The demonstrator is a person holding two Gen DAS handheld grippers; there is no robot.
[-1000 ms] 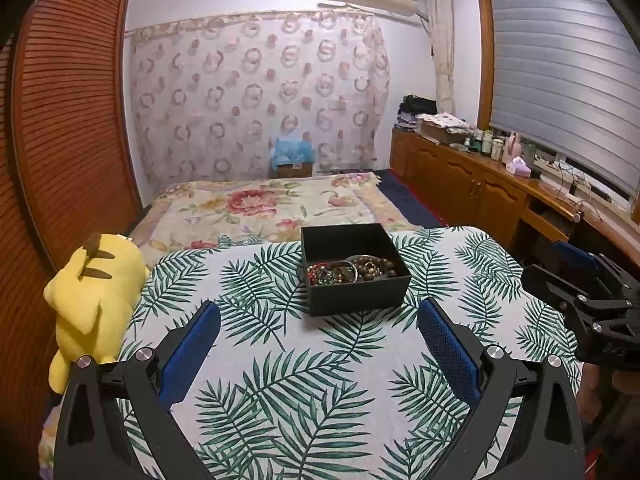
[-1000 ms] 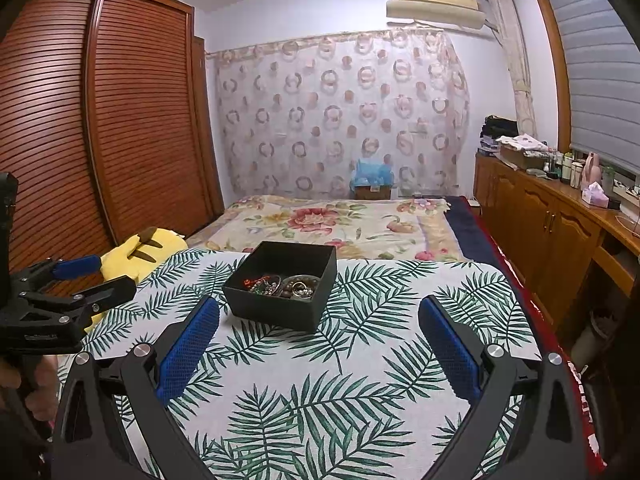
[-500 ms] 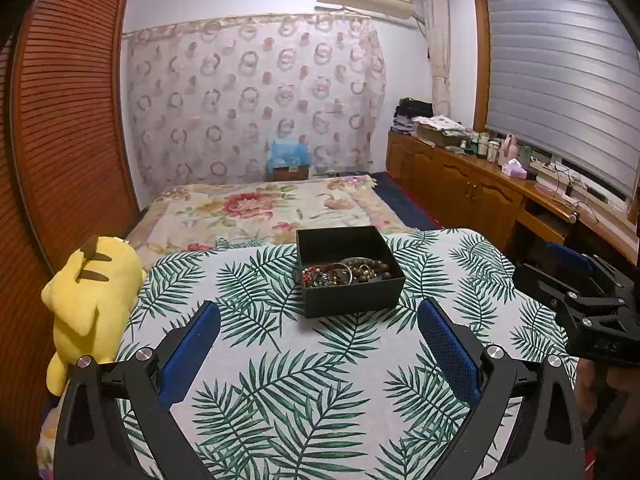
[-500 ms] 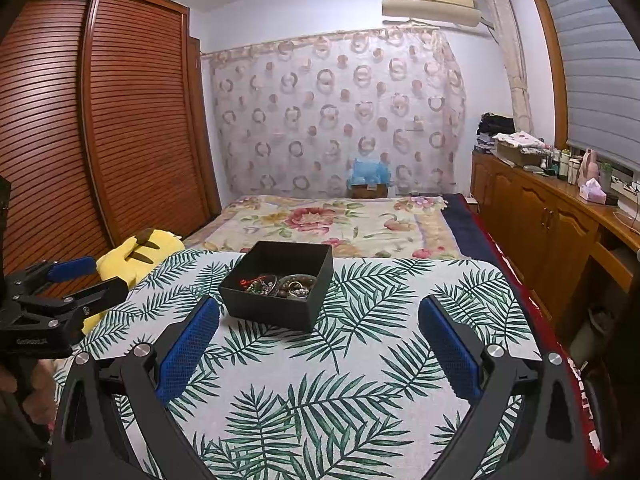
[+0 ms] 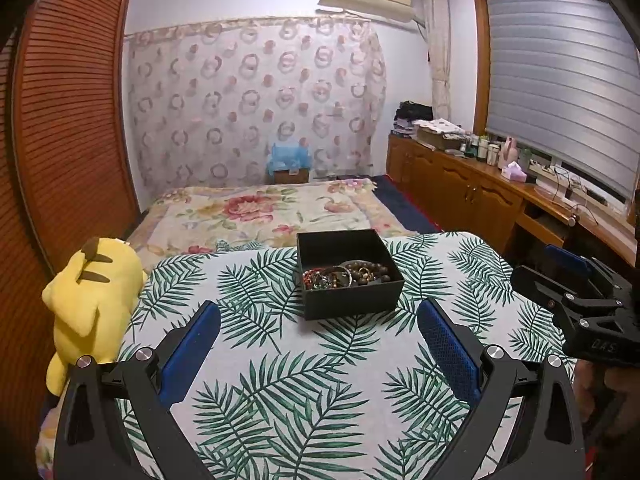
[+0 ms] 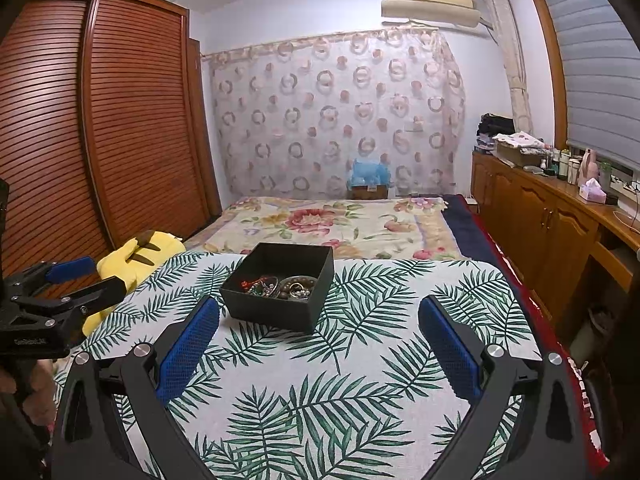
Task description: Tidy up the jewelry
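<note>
Leaf-print table (image 5: 304, 364), black jewelry box (image 5: 352, 300), unreadable tong lettering

Yellow plush toy (image 5: 90, 300) beside leaf-print cloth (image 5: 320, 380)

The leaf-print surface (image 5: 280, 360) lies bare between the black box (image 5: 352, 294) and its near edge, so both grippers have open room there. The left gripper (image 5: 318, 344) and right gripper (image 6: 318, 344), each spread wide, hang above that stretch, short of the box. The box's upright walls ring the jewelry (image 5: 344, 276), reachable only from above. A yellow plush toy (image 5: 90, 300) crowds the surface's left edge; wooden cabinets (image 6: 552, 240) stand beyond the right edge.
</note>
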